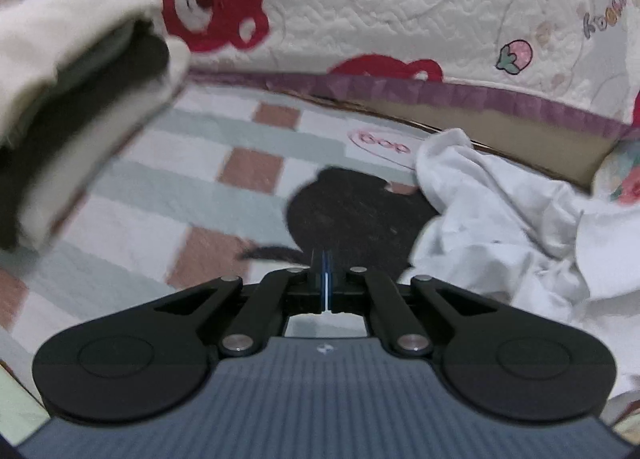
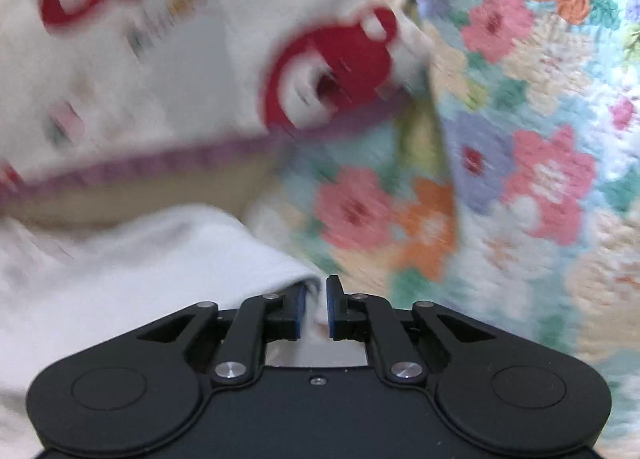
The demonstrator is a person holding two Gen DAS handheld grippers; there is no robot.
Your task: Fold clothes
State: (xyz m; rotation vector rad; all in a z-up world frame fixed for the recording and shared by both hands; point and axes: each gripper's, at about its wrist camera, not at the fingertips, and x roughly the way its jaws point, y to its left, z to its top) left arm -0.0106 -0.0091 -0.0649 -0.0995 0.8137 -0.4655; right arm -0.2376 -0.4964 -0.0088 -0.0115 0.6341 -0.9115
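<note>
While left gripper [image 1: 326,279] jaws sit pressed together, empty, above the dark garment [image 1: 356,215], right gripper [image 2: 319,307] jaws stand slightly parted around a white garment [image 2: 120,259] fold, likely for lifting.

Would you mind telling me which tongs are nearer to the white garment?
Right. The right tongs have white garment fabric between their fingers. The left tongs are shut over a black patch on the checked mat, with the garment beside them.
</note>
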